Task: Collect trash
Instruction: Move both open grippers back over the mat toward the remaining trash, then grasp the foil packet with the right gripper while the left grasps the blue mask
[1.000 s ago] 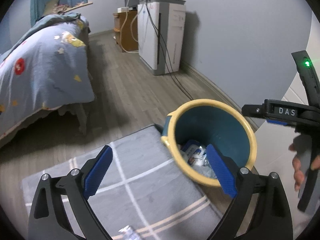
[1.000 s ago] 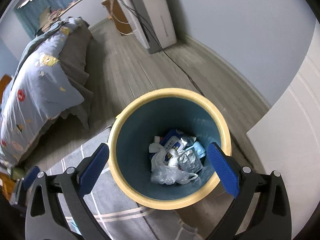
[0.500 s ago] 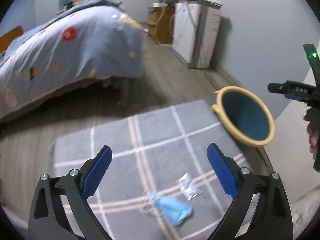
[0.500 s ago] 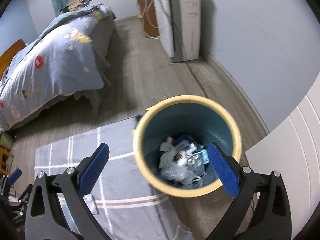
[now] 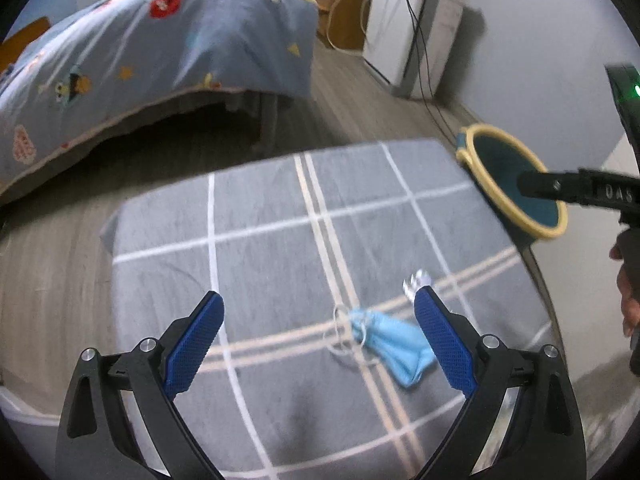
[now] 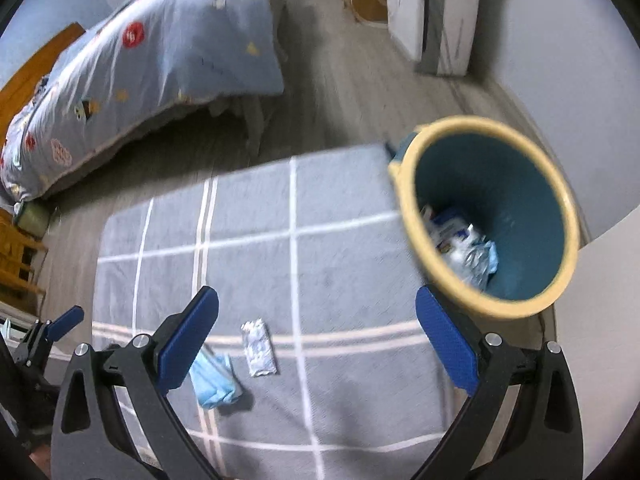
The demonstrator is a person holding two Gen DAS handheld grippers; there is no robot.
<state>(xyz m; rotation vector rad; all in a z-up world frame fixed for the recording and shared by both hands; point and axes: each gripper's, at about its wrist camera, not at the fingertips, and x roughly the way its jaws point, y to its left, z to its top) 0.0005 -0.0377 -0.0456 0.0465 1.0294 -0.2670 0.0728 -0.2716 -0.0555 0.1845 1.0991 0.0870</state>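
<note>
A crumpled blue face mask (image 5: pixel 390 340) with white loops lies on the grey checked rug (image 5: pixel 280 220), between my left gripper's fingers. My left gripper (image 5: pixel 318 336) is open and empty above it. A silver wrapper (image 5: pixel 416 282) lies just beyond its right finger. In the right wrist view the mask (image 6: pixel 216 384) and wrapper (image 6: pixel 259 346) lie low left on the rug (image 6: pixel 340 264). My right gripper (image 6: pixel 316 338) is open and empty above the rug. The teal bin with a yellow rim (image 6: pixel 556 200) holds trash at the right; it also shows in the left wrist view (image 5: pixel 480 136).
A bed with a blue patterned quilt (image 5: pixel 140 52) stands beyond the rug. A white appliance with cables (image 5: pixel 412 32) stands by the far wall. A white wall or door (image 6: pixel 600 300) is right of the bin. Wooden furniture (image 6: pixel 16 256) is at the left.
Both grippers have swung left and down, away from the bin and over the rug. The mask and wrapper have come into view. Both grippers stay open.
</note>
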